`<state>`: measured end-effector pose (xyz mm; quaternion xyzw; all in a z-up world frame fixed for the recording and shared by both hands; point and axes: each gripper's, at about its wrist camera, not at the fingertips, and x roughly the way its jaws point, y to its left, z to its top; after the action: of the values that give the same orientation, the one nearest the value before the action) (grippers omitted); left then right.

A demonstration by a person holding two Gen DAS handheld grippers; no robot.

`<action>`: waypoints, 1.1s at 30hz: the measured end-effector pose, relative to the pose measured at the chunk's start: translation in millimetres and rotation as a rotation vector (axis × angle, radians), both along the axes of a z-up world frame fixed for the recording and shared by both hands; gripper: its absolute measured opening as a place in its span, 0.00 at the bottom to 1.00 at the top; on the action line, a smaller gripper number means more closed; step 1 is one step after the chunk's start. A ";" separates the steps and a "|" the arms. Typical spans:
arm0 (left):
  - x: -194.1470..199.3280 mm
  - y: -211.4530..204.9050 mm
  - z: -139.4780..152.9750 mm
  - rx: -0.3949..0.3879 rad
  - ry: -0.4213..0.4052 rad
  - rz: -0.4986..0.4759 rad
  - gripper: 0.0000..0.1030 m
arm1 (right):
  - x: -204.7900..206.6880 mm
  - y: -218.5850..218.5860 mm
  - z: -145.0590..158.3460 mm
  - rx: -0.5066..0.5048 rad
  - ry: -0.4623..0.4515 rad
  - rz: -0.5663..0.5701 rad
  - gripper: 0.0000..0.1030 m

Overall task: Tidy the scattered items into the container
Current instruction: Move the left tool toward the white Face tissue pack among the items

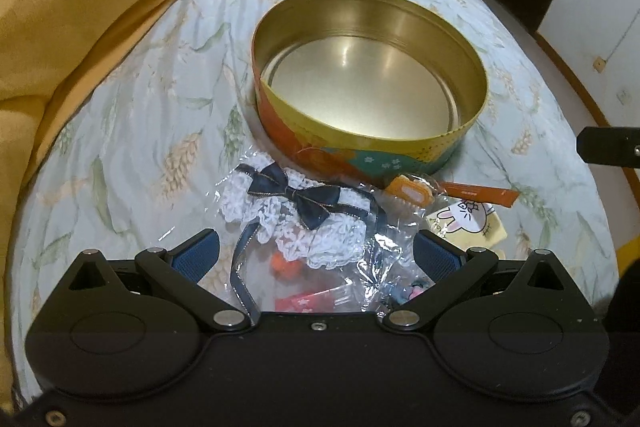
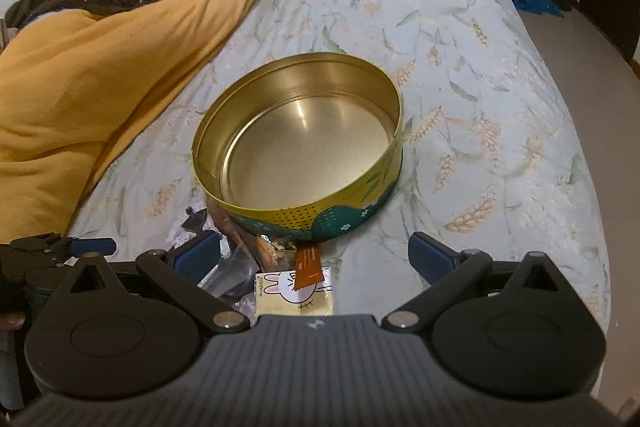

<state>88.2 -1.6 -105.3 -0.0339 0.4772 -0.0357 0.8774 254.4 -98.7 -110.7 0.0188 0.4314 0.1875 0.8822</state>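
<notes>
Nothing is sitting in the round tin (image 1: 368, 75) yet — its gold floor is showing bare, so the whole tidy-up is waiting. The scattered items are lying on the bed (image 1: 132, 115) just in front of the tin: a lace bow in a plastic bag (image 1: 298, 211), an orange packet (image 1: 412, 191) and a rabbit card (image 1: 466, 223). Both the left claw (image 1: 316, 251) and the right claw (image 2: 316, 255) are hanging wide open, holding nothing. A yellow blanket (image 1: 80, 11) is lying heaped well to the side — not blocking the tin.

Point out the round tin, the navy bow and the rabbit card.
round tin (image 1: 360, 87): left wrist view, bare gold floor.
navy bow (image 1: 294, 193): left wrist view, centre knot.
rabbit card (image 2: 296, 291): right wrist view, rabbit drawing.
</notes>
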 end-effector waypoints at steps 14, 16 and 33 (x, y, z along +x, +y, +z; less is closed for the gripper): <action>-19.0 11.4 12.9 -0.066 -0.053 -0.115 1.00 | -21.3 16.5 31.2 -0.056 -0.051 -0.046 1.00; -20.7 15.5 13.9 -0.075 -0.058 -0.139 1.00 | -27.8 22.5 35.8 -0.092 -0.061 -0.066 1.00; -28.2 -2.7 32.9 -0.012 -0.052 -0.278 1.00 | -73.4 17.8 76.8 -0.082 -0.166 -0.097 1.00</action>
<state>60.0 -4.3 -72.4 0.0285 0.4543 -0.1607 0.8758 181.0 -80.9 -33.9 -0.0120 0.3628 0.1274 0.9230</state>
